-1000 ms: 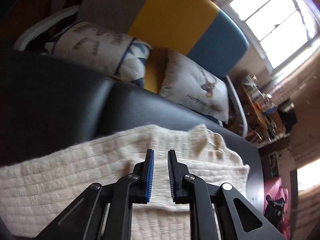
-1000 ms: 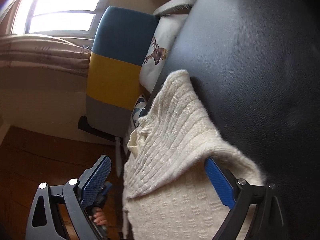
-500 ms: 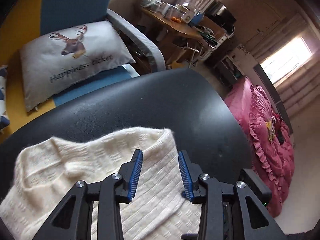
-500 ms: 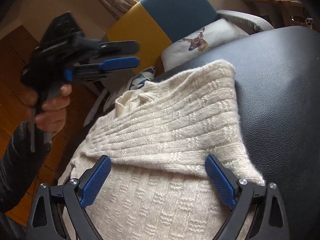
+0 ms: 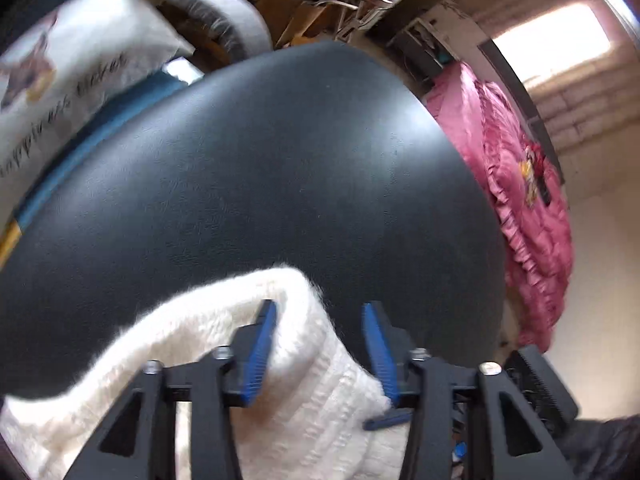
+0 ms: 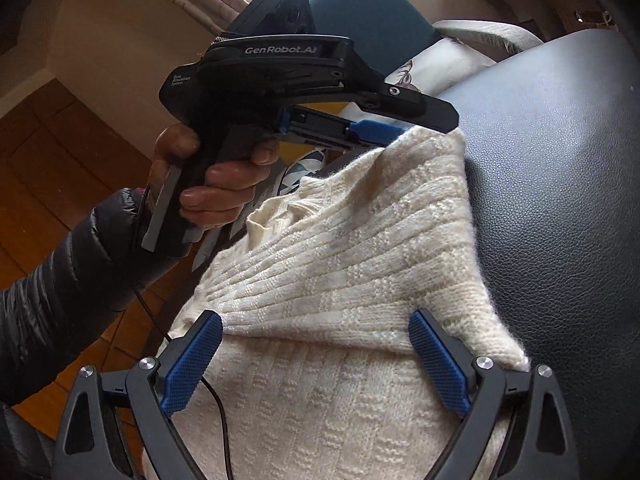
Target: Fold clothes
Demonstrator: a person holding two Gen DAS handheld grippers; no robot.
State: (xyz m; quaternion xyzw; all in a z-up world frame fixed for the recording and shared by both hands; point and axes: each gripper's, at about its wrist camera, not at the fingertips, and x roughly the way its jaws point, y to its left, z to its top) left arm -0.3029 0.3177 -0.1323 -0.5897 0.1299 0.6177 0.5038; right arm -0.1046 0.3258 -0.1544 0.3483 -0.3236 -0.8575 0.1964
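Cream cable-knit sweater [image 6: 344,264] lay part-folded on the black leather seat [image 5: 260,168]; my left gripper [image 5: 320,350] and right gripper [image 6: 316,360] stood apart, unloaded. Next I judged a corner grasp necessary.

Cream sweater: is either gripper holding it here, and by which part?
Neither. The left gripper is open at the far corner of the cream sweater; the right gripper is wide open over the fold's near edge.

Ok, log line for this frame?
step: folding | left tongs: open at sweater corner | right tongs: open over fold | surface: black cushion
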